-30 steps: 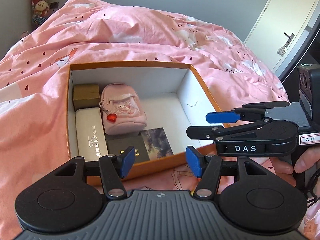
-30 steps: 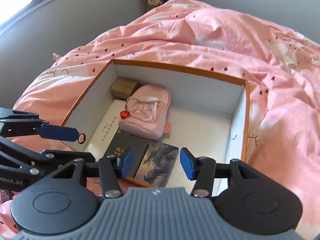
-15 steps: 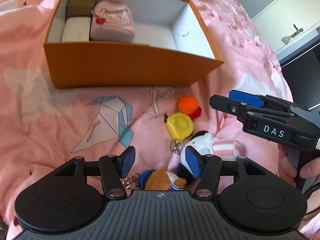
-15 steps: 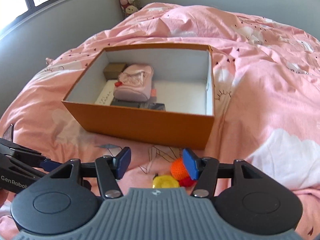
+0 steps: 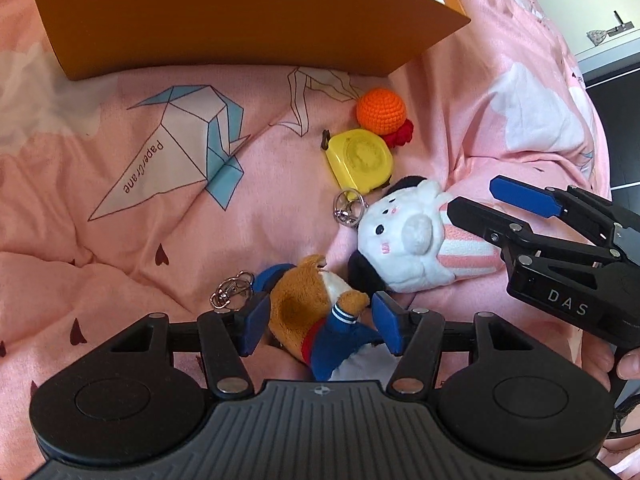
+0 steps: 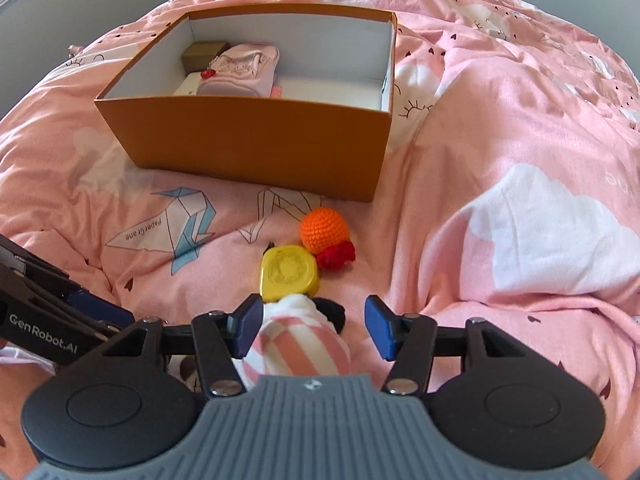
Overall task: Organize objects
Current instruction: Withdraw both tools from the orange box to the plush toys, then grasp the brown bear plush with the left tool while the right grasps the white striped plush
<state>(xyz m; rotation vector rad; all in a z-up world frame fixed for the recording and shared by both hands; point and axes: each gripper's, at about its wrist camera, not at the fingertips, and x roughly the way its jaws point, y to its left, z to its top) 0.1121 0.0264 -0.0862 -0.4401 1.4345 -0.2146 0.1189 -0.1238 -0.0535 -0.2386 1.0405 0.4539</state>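
Left gripper (image 5: 320, 322): jaws spread, straddling the brown plush keychain (image 5: 316, 304) that lies on the bed; whether the blue pads touch it cannot be told. Its metal clasp (image 5: 230, 294) lies just outside the left jaw. Right gripper (image 6: 314, 330): jaws spread, with the pink-striped body of the white plush (image 6: 298, 346) between them; its left pad looks close against the fabric, right pad clear of it. In the left wrist view the white plush (image 5: 404, 248) lies just ahead and right of the left jaws, touching the brown plush, with a key ring (image 5: 349, 208) at its head. Beyond the right jaws, just past the plush, sits the yellow tape measure (image 6: 289, 275), then the orange crochet ball (image 6: 325, 230) with a red tuft touching it. Farther ahead stands the orange box (image 6: 256, 152) on the pink bedspread (image 6: 500, 140), open-topped; inside, toward the left wall, a pink pouch (image 6: 244, 72) and a small brown box (image 6: 200, 56) behind it.
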